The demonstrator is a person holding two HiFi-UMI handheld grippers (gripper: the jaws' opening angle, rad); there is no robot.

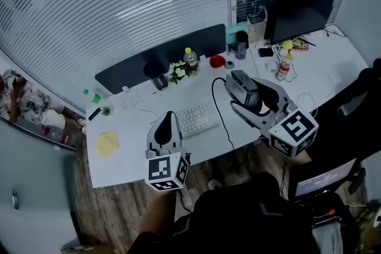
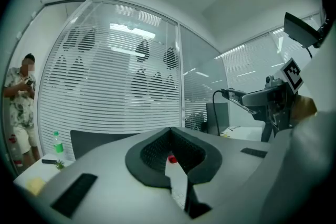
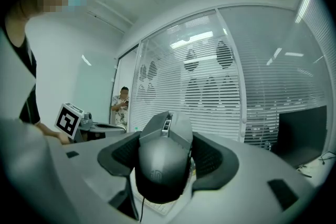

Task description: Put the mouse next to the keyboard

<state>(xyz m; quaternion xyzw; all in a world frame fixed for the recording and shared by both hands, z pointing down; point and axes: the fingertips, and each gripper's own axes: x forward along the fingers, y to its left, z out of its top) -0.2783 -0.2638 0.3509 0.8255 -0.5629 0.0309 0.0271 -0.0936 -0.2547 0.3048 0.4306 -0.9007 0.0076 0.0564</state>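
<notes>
A grey mouse (image 1: 240,82) (image 3: 165,157) sits between the pads of my right gripper (image 1: 239,90) (image 3: 167,150), which is shut on it and holds it in the air just right of the white keyboard (image 1: 198,119). The mouse's black cable (image 1: 221,113) hangs down across the desk's front edge. My left gripper (image 1: 166,123) (image 2: 169,136) hovers over the keyboard's left end. Its jaws meet at the tips with nothing between them. In the left gripper view, the right gripper shows far off at the right.
On the white desk (image 1: 137,146) lie a yellow note pad (image 1: 107,143), a plant (image 1: 178,71), a bottle (image 1: 190,59) and a red cup (image 1: 217,60). A dark divider panel (image 1: 137,65) runs along the back. A monitor (image 1: 297,15) stands far right. A person (image 2: 21,107) stands beyond the glass.
</notes>
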